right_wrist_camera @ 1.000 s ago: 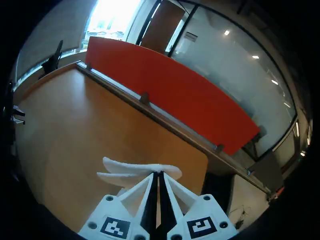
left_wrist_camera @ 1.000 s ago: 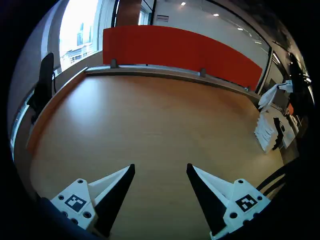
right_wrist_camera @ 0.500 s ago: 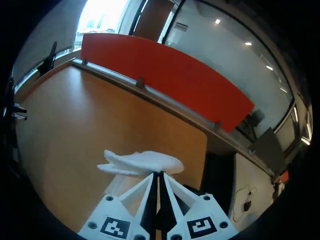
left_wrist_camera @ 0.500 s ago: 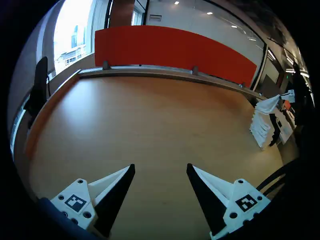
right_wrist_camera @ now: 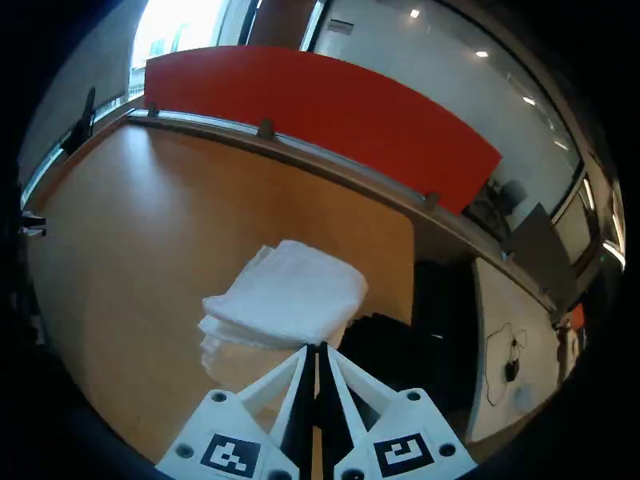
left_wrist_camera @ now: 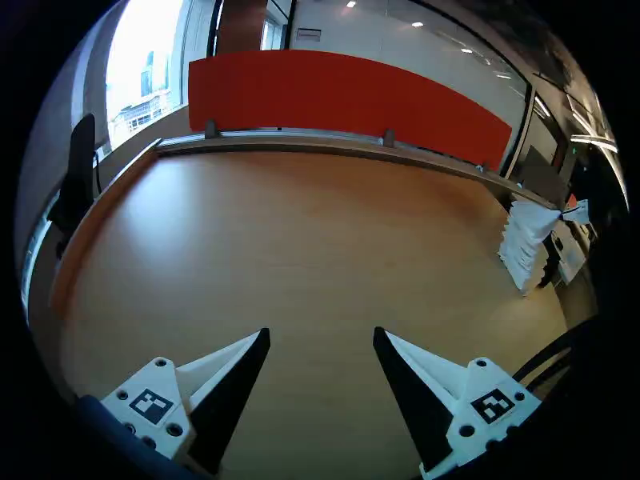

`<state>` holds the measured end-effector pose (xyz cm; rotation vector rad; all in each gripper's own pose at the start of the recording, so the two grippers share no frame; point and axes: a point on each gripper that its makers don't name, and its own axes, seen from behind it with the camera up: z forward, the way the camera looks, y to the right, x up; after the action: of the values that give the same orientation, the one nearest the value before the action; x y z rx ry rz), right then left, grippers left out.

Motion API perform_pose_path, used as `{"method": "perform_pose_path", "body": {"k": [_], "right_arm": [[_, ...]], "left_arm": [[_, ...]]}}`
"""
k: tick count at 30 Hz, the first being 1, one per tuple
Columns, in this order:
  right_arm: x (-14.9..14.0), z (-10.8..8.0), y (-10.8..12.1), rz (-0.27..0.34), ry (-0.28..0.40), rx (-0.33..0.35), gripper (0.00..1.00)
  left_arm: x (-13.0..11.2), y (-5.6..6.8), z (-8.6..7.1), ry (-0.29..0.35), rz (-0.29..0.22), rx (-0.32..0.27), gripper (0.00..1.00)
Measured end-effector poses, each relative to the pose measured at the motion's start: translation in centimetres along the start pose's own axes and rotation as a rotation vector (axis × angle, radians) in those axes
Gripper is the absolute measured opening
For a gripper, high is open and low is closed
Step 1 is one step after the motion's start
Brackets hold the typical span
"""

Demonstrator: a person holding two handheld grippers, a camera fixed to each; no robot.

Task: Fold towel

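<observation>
Right gripper (right_wrist_camera: 318, 352) has its fingers pressed together into a narrow slit, the tips meeting the near edge of the folded towel (right_wrist_camera: 290, 292); whether a hem is pinched between them I cannot tell. Half a second ago that towel showed edge-on, a thin white sliver held up at the fingertips; now its broad top face shows, lying flat on the pile of folded towels (right_wrist_camera: 218, 350) at the near right corner of the wooden table (right_wrist_camera: 136, 232), just short of the table's edge. That suggests the fold itself is done and the piece is being set down on the stack, so what remains is probably a release and a withdrawal. The towel looks white, soft and thick, folded to a rounded rectangle with plump edges, sitting slightly skewed on the layers below it. Left gripper (left_wrist_camera: 320, 332) is spread wide and holds nothing, poised over bare tabletop (left_wrist_camera: 280, 224), well apart from the pile, which appears far off to its right (left_wrist_camera: 522, 250) below the red divider panel (left_wrist_camera: 344, 88).
</observation>
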<state>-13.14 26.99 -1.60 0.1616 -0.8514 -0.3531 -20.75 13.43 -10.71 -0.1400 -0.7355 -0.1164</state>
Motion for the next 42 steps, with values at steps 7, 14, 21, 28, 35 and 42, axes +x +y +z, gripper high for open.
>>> {"method": "perform_pose_path", "body": {"k": [7,14,21,28,35,42], "right_arm": [[-1.9,0.7,0.2,0.015,-0.043,-0.005,0.04],[-3.3,1.5,0.7,0.044,-0.077,-0.012,0.04],[-4.1,1.9,1.2,0.060,-0.096,-0.018,0.04],[-4.5,2.3,1.1,0.069,-0.105,-0.027,0.04],[-5.2,2.8,1.3,0.078,-0.116,-0.051,0.05],[-6.4,2.7,1.5,0.083,-0.137,-0.079,0.11]], "left_arm": [[-0.2,-0.1,-0.2,-0.003,0.002,0.003,0.96],[-0.4,-0.1,-0.3,-0.007,0.004,0.004,0.96],[-0.6,0.0,-0.3,-0.010,0.006,0.005,0.96],[-0.7,0.2,-0.2,-0.016,0.008,0.005,0.96],[-0.7,0.2,-0.2,-0.019,0.014,0.004,0.96],[-0.8,0.0,-0.1,-0.023,0.017,0.005,0.96]]}}
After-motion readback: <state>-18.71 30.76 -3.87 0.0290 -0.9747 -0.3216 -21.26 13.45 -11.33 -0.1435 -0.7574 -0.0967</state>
